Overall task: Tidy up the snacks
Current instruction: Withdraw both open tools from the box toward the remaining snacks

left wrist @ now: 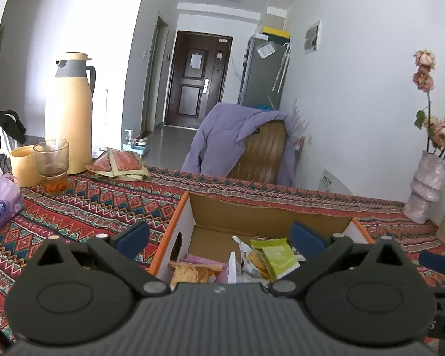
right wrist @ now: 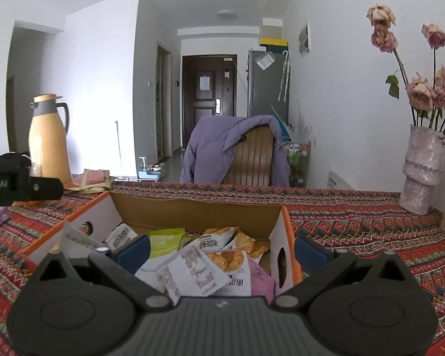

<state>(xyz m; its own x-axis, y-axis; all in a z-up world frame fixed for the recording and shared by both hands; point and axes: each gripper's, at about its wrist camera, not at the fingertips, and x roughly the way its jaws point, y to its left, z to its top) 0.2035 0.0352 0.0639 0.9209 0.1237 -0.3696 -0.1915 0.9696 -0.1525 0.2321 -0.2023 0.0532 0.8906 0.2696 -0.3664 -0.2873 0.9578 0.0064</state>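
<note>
Both grippers are hovering nearest the lens, the left gripper point(left wrist: 219, 234) over the left wall of the cardboard box point(left wrist: 261, 210) and the right gripper point(right wrist: 222, 244) over its right wall; each is holding its jaws wide apart with nothing between them. Beneath them the patterned surface point(left wrist: 89, 204) is carrying the box near its middle, a tan thermos point(left wrist: 69, 112) toward the far left corner and a vase of dried roses point(right wrist: 421, 166) at the far right edge against the wall. Snack packets point(right wrist: 204, 264) are lying loose and overlapping inside the box, a green packet point(left wrist: 277, 255) among them. More flat packets point(left wrist: 118, 164) are resting outside the box beside the thermos, so sorting appears unfinished. Judged from this layout, a good pick is taking one top packet by a free edge, approaching level and avoiding the box walls. Both tools are pointing forward, roughly level, side by side.
</note>
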